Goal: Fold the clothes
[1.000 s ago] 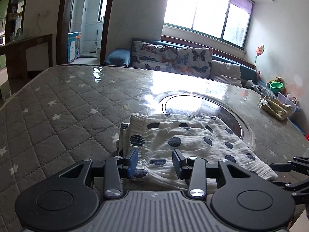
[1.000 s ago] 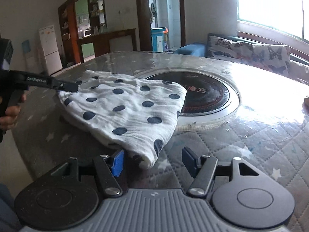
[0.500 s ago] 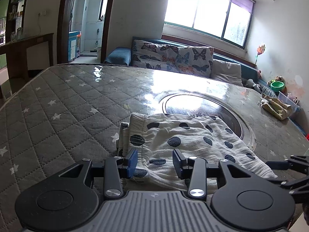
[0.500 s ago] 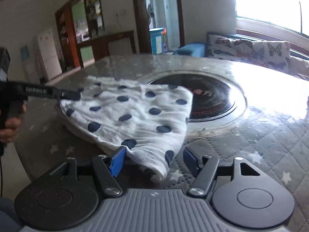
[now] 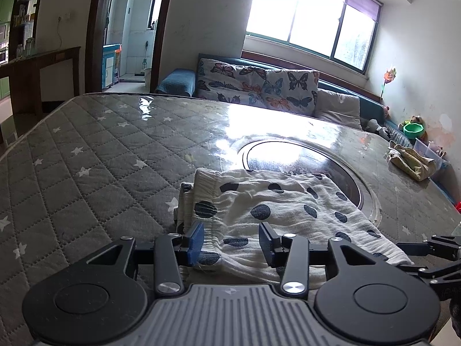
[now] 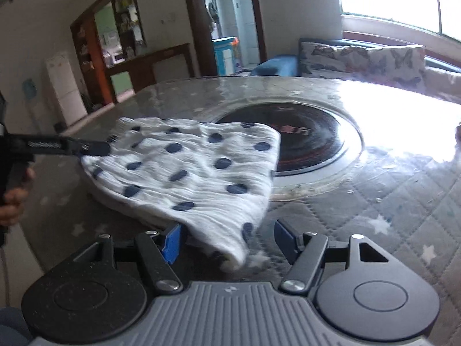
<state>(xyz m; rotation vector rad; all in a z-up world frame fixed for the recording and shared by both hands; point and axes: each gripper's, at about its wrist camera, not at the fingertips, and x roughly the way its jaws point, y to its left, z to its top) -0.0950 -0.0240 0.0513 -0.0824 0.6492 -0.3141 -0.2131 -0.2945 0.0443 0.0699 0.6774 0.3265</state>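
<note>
A white garment with dark blue dots (image 5: 276,210) lies folded on the quilted grey table, partly over the round inset plate. It also shows in the right wrist view (image 6: 198,173). My left gripper (image 5: 230,243) is open, its jaws on either side of the garment's waistband end. My right gripper (image 6: 227,243) is open, with the garment's near corner lying between its jaws. The left gripper's fingers (image 6: 92,147) show at the garment's far left edge in the right wrist view. The right gripper's fingers (image 5: 417,249) show at the lower right of the left wrist view.
The table (image 5: 100,155) has a grey star-quilted cover under clear plastic and a round dark inset plate (image 6: 305,135). A crumpled yellowish cloth (image 5: 412,163) lies at the far right edge. A sofa with butterfly cushions (image 5: 259,86) stands behind the table.
My right gripper has moved forward, so the garment's near corner now lies between its jaws. My left gripper has barely moved.
</note>
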